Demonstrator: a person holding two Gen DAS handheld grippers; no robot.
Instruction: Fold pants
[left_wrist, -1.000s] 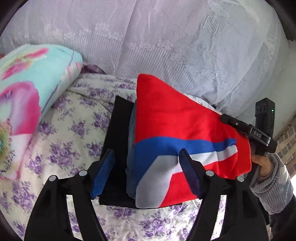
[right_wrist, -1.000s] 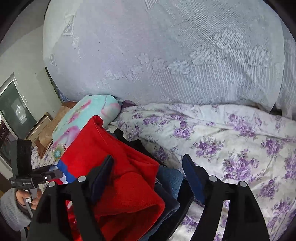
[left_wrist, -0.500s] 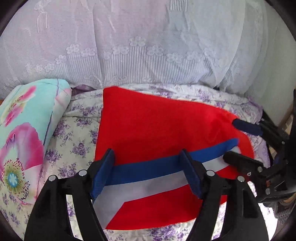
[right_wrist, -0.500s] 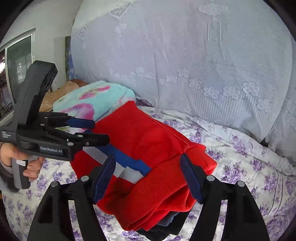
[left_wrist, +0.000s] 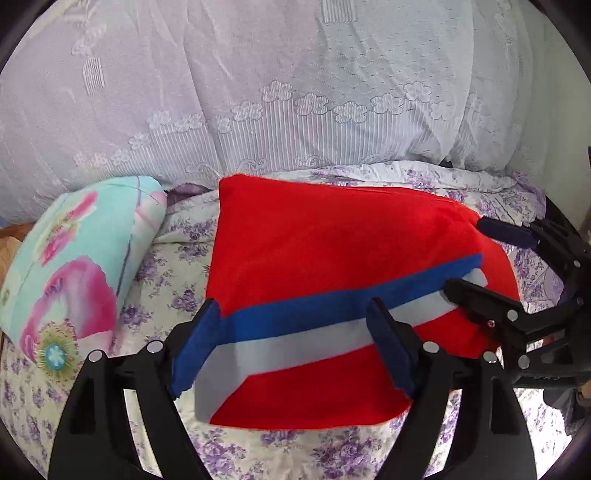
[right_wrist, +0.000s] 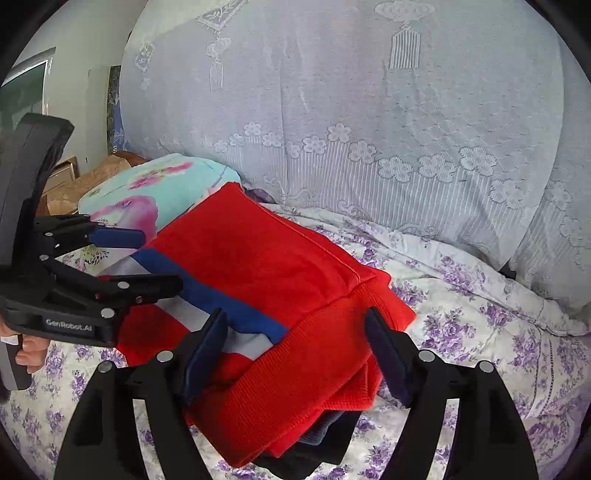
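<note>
Bed free right of pants (right_wrist: 280, 280); pillow (left_wrist: 74, 266) blocks left, lace curtain (right_wrist: 369, 110) blocks behind.

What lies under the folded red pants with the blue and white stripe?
Under the red pants, edges of a blue-grey garment and a black garment show at the near end; the rest is covered.

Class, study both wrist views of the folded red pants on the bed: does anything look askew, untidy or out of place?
The red pants lie folded on darker folded clothes; their ribbed waistband overhangs the stack's near edge, slightly askew. Nothing looks damaged.
</note>
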